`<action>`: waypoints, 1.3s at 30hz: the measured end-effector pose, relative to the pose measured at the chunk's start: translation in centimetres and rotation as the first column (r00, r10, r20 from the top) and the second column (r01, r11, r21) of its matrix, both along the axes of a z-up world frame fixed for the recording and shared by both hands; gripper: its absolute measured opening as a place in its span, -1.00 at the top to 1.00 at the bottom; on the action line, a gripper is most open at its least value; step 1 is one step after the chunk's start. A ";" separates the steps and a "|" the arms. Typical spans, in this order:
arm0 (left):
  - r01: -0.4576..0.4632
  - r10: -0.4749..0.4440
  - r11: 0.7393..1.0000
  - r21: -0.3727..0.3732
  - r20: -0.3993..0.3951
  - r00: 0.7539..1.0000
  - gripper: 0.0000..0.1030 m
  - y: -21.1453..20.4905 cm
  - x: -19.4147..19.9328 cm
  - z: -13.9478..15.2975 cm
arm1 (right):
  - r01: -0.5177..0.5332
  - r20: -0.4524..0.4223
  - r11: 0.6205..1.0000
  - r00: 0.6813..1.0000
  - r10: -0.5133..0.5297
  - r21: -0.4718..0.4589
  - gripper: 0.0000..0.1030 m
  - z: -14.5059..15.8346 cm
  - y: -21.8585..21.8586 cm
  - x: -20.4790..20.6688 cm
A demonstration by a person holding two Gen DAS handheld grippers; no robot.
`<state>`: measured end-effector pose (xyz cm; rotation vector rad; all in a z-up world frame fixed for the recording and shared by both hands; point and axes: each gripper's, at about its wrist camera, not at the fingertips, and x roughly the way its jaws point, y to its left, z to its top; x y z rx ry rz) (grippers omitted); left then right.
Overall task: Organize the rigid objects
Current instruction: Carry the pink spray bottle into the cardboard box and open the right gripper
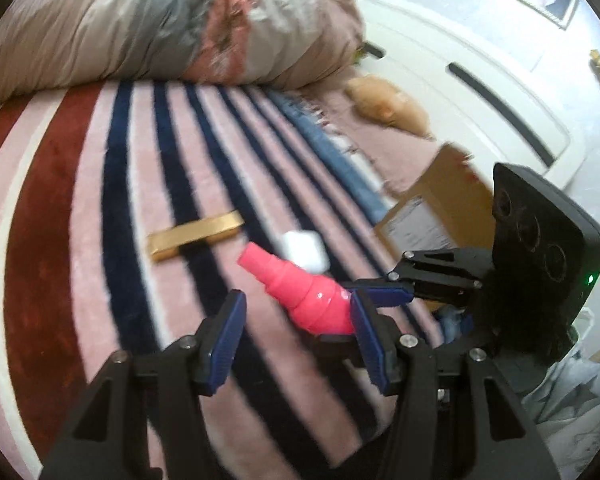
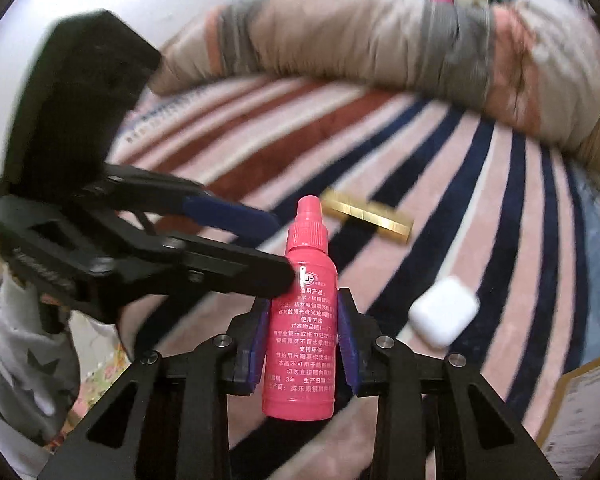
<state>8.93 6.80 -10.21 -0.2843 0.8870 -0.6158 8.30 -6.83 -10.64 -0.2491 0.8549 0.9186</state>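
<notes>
Pink dropper bottle — I'm gripping it in the right hand-held gripper, long axis pointing forward; the left hand-held gripper is hovering open beside it.

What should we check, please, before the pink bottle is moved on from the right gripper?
1. Right gripper shut on pink bottle: ok.
2. Bottle cap on: ok.
3. Left gripper open, nothing held: ok.
4. Left gripper apart from the bottle: not ok, one finger is at its side.
5. Gold bar and white case lying apart on the striped blanket: ok.
6. Room in the cardboard box: cannot tell.
</notes>
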 end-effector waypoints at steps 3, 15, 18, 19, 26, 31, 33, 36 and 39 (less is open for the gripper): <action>0.024 -0.022 0.999 -0.030 0.075 0.997 0.04 -1.4 -1.2 3.4 | -0.006 0.066 0.998 0.998 0.001 0.063 0.47 2.8 -1.2 -1.7; 0.129 -0.148 0.989 0.076 0.371 0.917 0.61 -13.3 -5.5 16.3 | 0.088 0.279 0.971 0.949 -0.150 0.222 0.48 12.6 -12.5 -7.1; 0.163 -0.201 0.978 0.128 0.397 0.896 0.62 -18.0 -5.4 17.5 | 0.141 0.278 0.956 0.936 -0.213 0.259 0.48 13.6 -16.6 -7.2; 0.178 -0.217 0.975 0.133 0.396 0.892 0.62 -19.3 -5.2 17.7 | 0.160 0.275 0.949 0.932 -0.235 0.270 0.48 13.8 -18.0 -7.2; 0.255 -0.302 0.951 0.176 0.343 0.890 0.62 -26.9 -2.8 16.4 | 0.294 0.208 0.918 0.912 -0.353 0.267 0.48 12.7 -25.4 -5.4; 0.294 -0.342 0.933 0.207 0.257 0.904 0.62 -30.3 -0.4 13.4 | 0.336 0.160 0.922 0.916 -0.367 0.192 0.48 9.9 -27.7 -4.2; 0.297 -0.344 0.928 0.224 0.216 0.914 0.62 -31.2 0.6 12.1 | 0.348 0.134 0.922 0.919 -0.371 0.168 0.48 8.8 -28.1 -3.3; 0.295 -0.343 0.924 0.243 0.185 0.921 0.61 -31.6 1.4 10.7 | 0.357 0.090 0.923 0.924 -0.371 0.141 0.48 7.3 -28.3 -2.0; 0.305 -0.346 0.920 0.247 0.144 0.927 0.43 -31.6 2.0 9.4 | 0.362 0.060 0.925 0.927 -0.370 0.115 0.47 6.1 -28.4 -1.3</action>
